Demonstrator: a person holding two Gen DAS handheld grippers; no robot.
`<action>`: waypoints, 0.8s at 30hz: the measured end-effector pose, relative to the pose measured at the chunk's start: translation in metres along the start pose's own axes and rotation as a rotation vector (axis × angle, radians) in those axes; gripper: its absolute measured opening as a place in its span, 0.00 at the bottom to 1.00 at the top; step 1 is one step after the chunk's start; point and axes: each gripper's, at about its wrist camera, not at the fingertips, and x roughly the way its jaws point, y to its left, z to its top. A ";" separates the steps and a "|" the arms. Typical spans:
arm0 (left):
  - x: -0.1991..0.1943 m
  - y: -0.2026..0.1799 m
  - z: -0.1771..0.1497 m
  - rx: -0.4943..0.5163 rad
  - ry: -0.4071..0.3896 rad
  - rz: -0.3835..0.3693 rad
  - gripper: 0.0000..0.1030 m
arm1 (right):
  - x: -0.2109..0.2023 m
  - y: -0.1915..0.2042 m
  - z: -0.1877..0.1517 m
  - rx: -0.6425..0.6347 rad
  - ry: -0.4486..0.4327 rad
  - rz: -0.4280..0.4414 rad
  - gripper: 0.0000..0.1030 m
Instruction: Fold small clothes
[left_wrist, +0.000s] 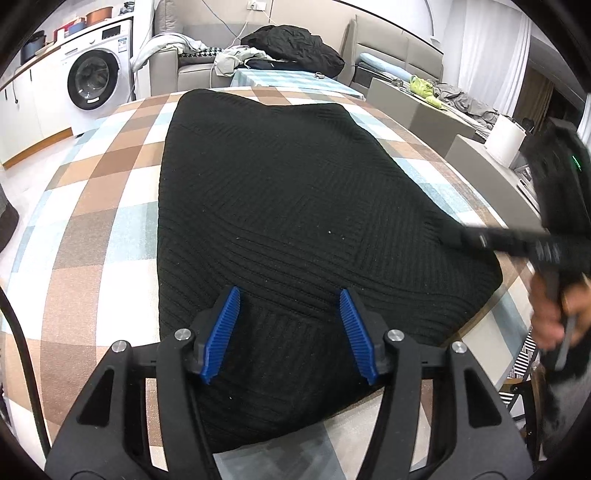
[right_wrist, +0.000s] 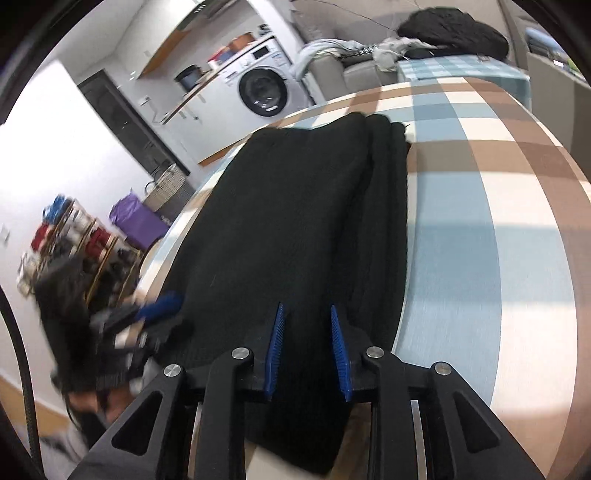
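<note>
Black ribbed knit (left_wrist: 295, 206) lying flat along the middle of a table, folded into a long slab, layered edges showing on one side in the right wrist view (right_wrist: 384, 229). Under it a checked cloth (left_wrist: 92, 206) in brown, white and pale blue, covering the whole tabletop. Left gripper (left_wrist: 290, 332) poised over the near end of the knit, blue pads spread, nothing pinched between them. Right gripper (right_wrist: 308, 350) over the knit too, pads narrowly parted, gripping nothing; in the left view seen blurred at the knit's right edge (left_wrist: 480, 240), a hand (left_wrist: 554, 314) behind it. Beyond the table a second, smaller table with a blue checked cover (left_wrist: 291, 79), a grey sofa (left_wrist: 192, 62) heaped with a dark coat (left_wrist: 295, 46) and pale clothes. Washing machine (left_wrist: 96, 74) to the left under a counter. White paper roll (left_wrist: 506, 138) on a grey unit at right. Shelves of clutter (right_wrist: 74, 236) and a purple bag (right_wrist: 136, 221) by the wall.
</note>
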 end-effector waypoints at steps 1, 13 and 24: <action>-0.001 0.000 0.000 -0.001 0.003 0.003 0.52 | -0.002 0.004 -0.008 -0.018 0.004 -0.020 0.25; -0.027 0.045 -0.010 -0.166 -0.025 0.091 0.70 | -0.026 0.006 -0.034 -0.041 -0.064 -0.094 0.63; -0.005 0.054 -0.009 -0.155 -0.004 0.052 0.22 | -0.003 0.004 -0.025 0.017 -0.046 -0.099 0.31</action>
